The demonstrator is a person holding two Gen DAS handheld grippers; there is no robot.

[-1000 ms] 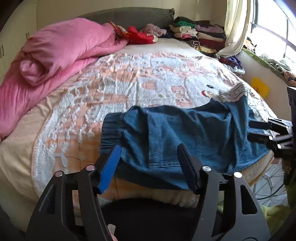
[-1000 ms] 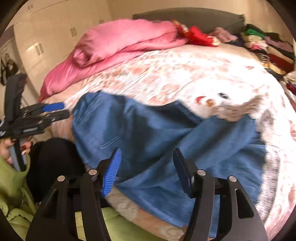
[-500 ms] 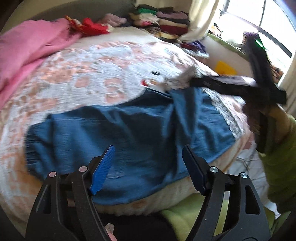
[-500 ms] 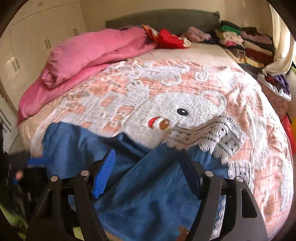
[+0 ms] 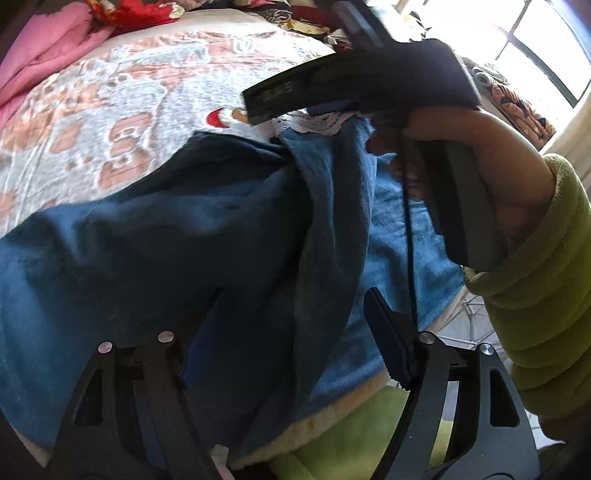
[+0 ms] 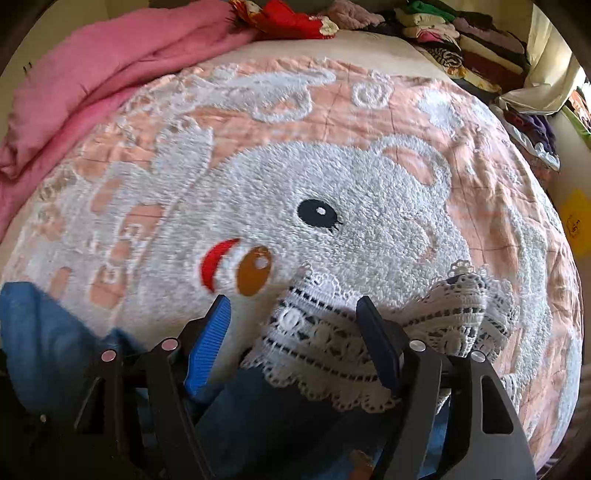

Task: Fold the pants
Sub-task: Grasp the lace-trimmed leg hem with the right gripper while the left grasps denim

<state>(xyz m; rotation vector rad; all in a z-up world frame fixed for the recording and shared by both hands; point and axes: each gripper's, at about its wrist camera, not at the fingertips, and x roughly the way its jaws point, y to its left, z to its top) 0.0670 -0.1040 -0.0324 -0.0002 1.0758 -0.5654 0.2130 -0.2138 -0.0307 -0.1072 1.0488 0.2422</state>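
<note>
Blue denim pants point(image 5: 166, 240) lie across the near edge of the bed, with a raised fold running up the middle. Their leg ends in a white lace cuff point(image 6: 332, 339). My left gripper point(image 5: 295, 325) hangs low over the pants, jaws apart, the fold lying between its fingers. My right gripper point(image 6: 293, 332) points down at the lace cuff. Its jaws are closing with the cuff between them, and a gap still shows beside the blue left pad point(image 6: 210, 343). In the left wrist view a hand point(image 5: 480, 166) in a green sleeve holds that gripper over the cuff.
The bedspread point(image 6: 332, 184) is peach with a white fluffy animal. A pink quilt point(image 6: 92, 85) lies bunched at the far left, a red garment point(image 6: 291, 18) at the head. Stacked folded clothes point(image 6: 461, 33) fill the far right corner. The bed's edge point(image 5: 332, 417) is just below the pants.
Both grippers have dropped and tilted down close to the pants. The left view swung right along the leg; the right gripper travelled from the seat to the lace cuff.
</note>
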